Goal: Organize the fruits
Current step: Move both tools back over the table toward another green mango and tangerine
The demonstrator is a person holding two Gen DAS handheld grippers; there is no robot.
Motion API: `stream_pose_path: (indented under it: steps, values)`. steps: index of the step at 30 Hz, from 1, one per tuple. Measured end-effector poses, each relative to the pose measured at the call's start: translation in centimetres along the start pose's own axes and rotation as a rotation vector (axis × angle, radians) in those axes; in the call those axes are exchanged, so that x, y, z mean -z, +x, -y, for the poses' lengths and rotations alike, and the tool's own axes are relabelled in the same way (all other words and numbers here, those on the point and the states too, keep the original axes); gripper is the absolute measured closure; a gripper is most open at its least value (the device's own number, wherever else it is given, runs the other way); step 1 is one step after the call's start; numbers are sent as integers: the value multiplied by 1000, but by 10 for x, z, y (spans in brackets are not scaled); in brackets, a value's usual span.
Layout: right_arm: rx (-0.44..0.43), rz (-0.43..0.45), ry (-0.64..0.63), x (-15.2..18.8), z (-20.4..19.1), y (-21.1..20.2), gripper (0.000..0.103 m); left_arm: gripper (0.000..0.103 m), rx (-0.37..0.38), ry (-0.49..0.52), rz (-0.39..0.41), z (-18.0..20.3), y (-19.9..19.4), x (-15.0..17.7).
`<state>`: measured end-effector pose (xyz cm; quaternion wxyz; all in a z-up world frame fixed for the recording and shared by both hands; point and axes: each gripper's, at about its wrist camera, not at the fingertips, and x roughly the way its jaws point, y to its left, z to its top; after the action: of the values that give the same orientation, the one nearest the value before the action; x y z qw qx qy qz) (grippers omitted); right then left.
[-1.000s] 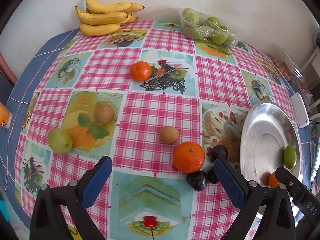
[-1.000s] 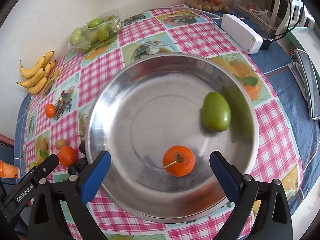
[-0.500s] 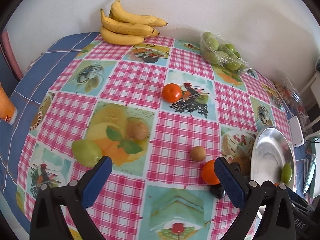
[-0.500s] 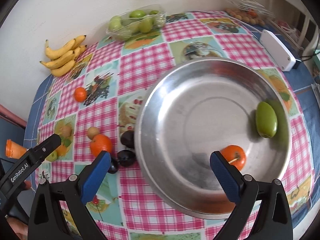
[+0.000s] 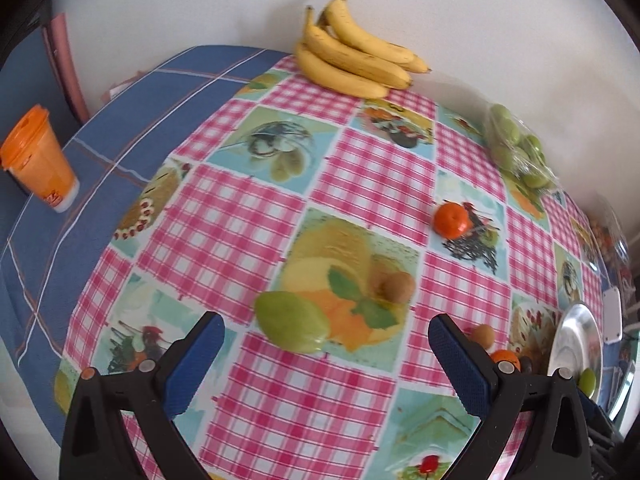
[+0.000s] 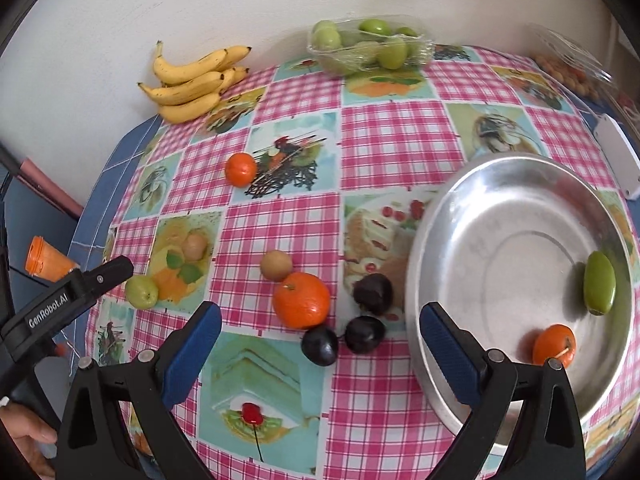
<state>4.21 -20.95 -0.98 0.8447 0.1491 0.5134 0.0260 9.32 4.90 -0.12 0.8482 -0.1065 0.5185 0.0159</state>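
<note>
My left gripper (image 5: 324, 354) is open and empty, just short of a green fruit (image 5: 292, 326) on the checked tablecloth; a brown kiwi (image 5: 397, 287) lies beyond it. My right gripper (image 6: 320, 340) is open and empty above three dark plums (image 6: 320, 345) and a large orange (image 6: 302, 300). The steel bowl (image 6: 436, 240) at the right holds a green fruit (image 6: 599, 288) and a small orange fruit (image 6: 554, 344). A small brown fruit (image 6: 276, 265) and a tangerine (image 6: 240, 169) lie further back. The left gripper (image 6: 68, 300) shows at the right wrist view's left edge.
Bananas (image 5: 356, 60) and a wrapped tray of green fruit (image 6: 370, 46) lie against the back wall. An orange cup (image 5: 38, 160) stands on the blue cloth at the left. A white box (image 6: 618, 160) and a clear pack of small fruit (image 6: 568, 66) sit at the far right.
Both grippers have swung left. The left one moved from the orange and plums to the green fruit. The right one moved off the bowl to above the plums.
</note>
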Motion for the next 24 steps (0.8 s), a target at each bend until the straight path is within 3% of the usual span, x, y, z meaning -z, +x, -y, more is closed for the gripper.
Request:
stream_pose_path:
  steps: [5,7,9,11,19,20,23,24]
  values:
    - [4,9,-61,-3,-15,3,7,0,6,-72,-31,-23,11,-3]
    - [4,7,-81,-5,-21,6,14,1,-9,-82,-56,-28,19,-3]
    - [13,-4,-99,-6,-26,13,30,2,-12,-90,-77,-31,26,-3]
    - [30,-19,-115,-7,-29,20,32,3,-2,-97,-92,-31,31,-3]
    - [69,-68,-136,-7,-29,39,45,22,1,-100,-158,-32,49,-2]
    - [71,-69,-135,-7,-29,40,51,24,5,-103,-166,-32,51,-1]
    - [77,-87,-129,-7,-27,46,54,35,18,-101,-175,-30,53,0]
    - [78,-92,-129,-6,-27,48,54,43,25,-95,-177,-28,53,0]
